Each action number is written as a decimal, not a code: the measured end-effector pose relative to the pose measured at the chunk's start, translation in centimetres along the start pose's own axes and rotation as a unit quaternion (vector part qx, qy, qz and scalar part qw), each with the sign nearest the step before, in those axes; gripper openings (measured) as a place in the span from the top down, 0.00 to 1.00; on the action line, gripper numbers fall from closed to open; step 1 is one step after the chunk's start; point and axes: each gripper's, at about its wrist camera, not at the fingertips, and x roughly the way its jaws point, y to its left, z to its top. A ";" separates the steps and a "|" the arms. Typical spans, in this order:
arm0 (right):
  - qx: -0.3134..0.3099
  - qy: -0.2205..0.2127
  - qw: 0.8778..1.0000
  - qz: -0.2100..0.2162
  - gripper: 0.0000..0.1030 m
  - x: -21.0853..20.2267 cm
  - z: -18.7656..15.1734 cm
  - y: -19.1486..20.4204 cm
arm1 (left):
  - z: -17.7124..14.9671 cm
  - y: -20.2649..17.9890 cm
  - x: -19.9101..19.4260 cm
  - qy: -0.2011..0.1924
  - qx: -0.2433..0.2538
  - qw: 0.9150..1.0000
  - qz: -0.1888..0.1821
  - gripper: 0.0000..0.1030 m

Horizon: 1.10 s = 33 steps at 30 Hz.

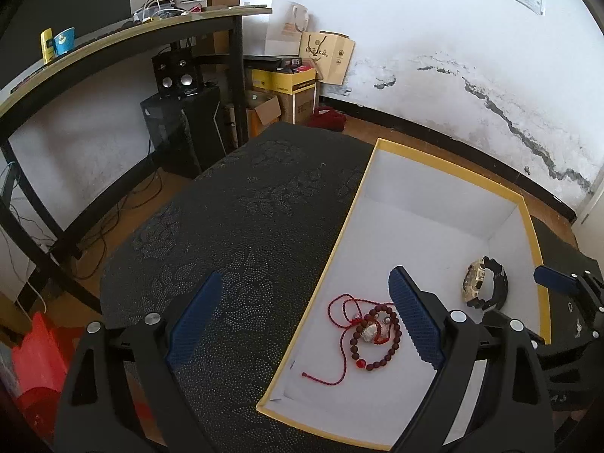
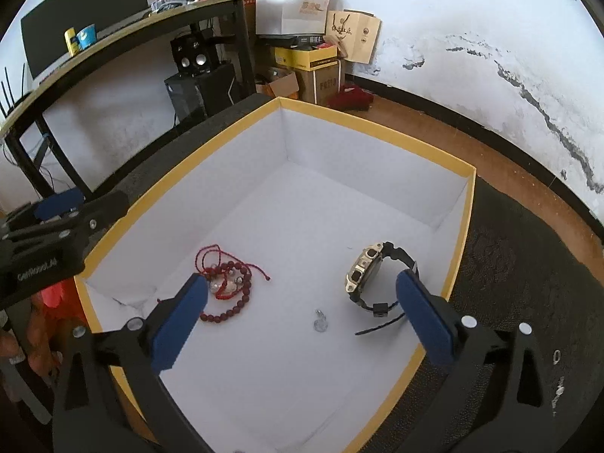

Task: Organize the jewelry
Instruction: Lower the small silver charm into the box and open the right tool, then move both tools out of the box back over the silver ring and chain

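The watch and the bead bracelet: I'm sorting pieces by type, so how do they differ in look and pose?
The watch is gold-faced with a black strap; the bead bracelet is a ring of dark red beads. The watch stands on edge; the bracelet lies flat, tangled with a red cord. Both sit inside the white box, apart, held by neither claw.

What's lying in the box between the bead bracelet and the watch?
In the right wrist view, a small silver pendant lies on the white floor between bracelet and watch.

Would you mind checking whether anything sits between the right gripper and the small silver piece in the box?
Nothing visible does: the right gripper hangs open above the silver piece, with the watch and beads off to either side.
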 end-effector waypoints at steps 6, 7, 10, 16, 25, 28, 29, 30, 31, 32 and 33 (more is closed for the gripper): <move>-0.005 -0.019 1.000 -0.013 0.06 -2.3 -0.3 0.0 | -0.1 -1.2 0.0 -0.002 0.009 1.000 0.003 0.08; -0.004 -0.022 1.000 -0.014 0.06 -2.8 -0.4 -0.2 | -0.1 -1.4 0.0 -0.001 0.010 1.000 0.002 0.08; -0.001 -0.027 0.999 -0.017 0.06 -3.9 -0.5 -0.6 | -0.2 -2.4 -0.2 0.000 0.020 1.000 -0.002 0.08; 0.010 -0.029 0.999 -0.023 0.06 -5.7 -1.4 -2.1 | -0.6 -4.7 -0.7 0.002 0.039 0.999 -0.009 0.08; 0.046 -0.046 0.997 -0.051 0.06 -10.3 -4.8 -6.5 | -0.9 -10.6 -2.2 -0.006 0.079 0.996 -0.043 0.08; 0.063 -0.046 0.995 -0.064 0.06 -11.5 -6.3 -8.4 | -1.7 -13.7 -3.0 -0.010 0.105 0.992 -0.062 0.08; 0.069 -0.044 0.994 -0.070 0.06 -11.9 -7.0 -9.2 | -1.9 -15.0 -3.2 -0.011 0.115 0.991 -0.069 0.08; 0.074 -0.042 0.994 -0.075 0.06 -12.1 -7.5 -9.8 | -2.2 -16.1 -3.4 -0.012 0.124 0.989 -0.076 0.08; 0.084 -0.040 0.992 -0.081 0.06 -12.5 -8.4 -11.0 | -2.4 -17.1 -3.5 -0.013 0.133 0.988 -0.083 0.08; 0.094 -0.037 0.991 -0.087 0.06 -12.7 -9.1 -12.0 | -2.7 -18.5 -3.7 -0.013 0.145 0.985 -0.088 0.08; 0.104 -0.033 0.989 -0.096 0.06 -12.9 -10.0 -13.2 | -3.0 -19.8 -3.8 -0.013 0.155 0.983 -0.094 0.08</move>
